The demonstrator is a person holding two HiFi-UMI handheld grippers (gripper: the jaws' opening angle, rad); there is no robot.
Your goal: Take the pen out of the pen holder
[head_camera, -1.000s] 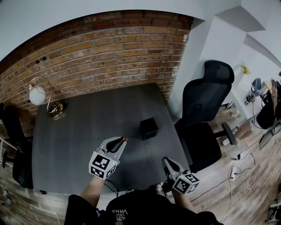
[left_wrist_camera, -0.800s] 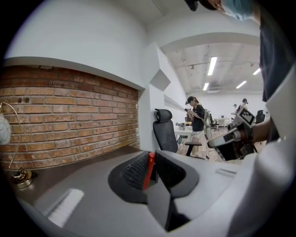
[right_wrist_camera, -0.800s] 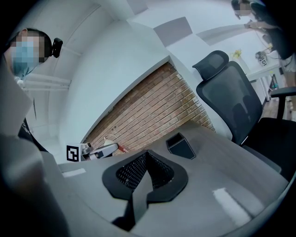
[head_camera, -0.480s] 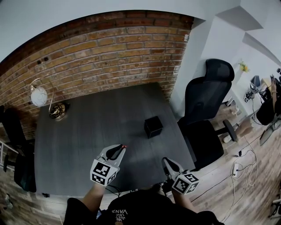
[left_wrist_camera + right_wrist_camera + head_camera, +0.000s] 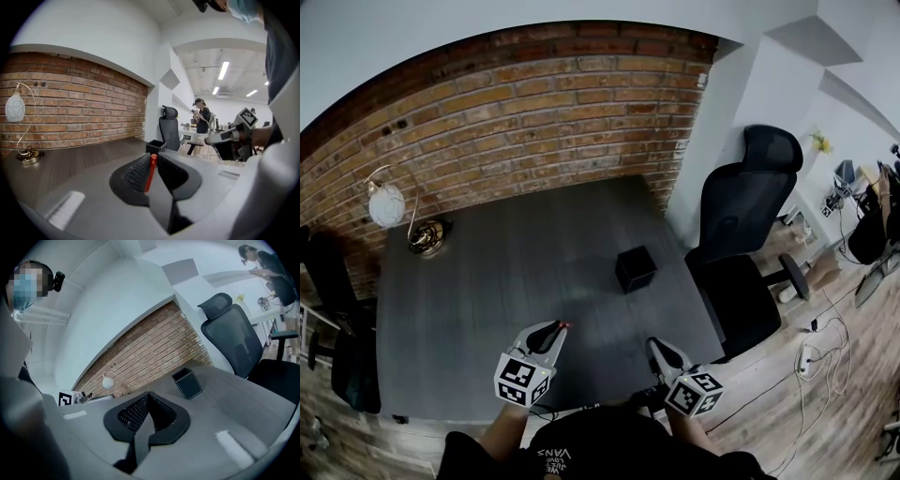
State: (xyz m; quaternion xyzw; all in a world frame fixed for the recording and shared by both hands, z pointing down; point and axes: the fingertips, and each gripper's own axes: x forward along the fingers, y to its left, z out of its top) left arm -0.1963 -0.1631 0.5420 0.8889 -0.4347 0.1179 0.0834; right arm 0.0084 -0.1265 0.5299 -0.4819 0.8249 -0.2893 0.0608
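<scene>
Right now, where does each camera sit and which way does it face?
Head view: on the person's head, looking steeply down at the table; forearms, left gripper and right gripper show.
Left gripper view: rides the left gripper, looks along jaws shut on the pen towards the pen holder.
Right gripper view: rides the right gripper, looks along shut, empty jaws towards the brick wall.
Shared: all three show the pen holder.

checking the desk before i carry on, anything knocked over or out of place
Nothing stands out. The pen holder stands upright on the table, the lamp is upright at the far left corner, and the red pen is clamped in the left gripper, not dropped.
</scene>
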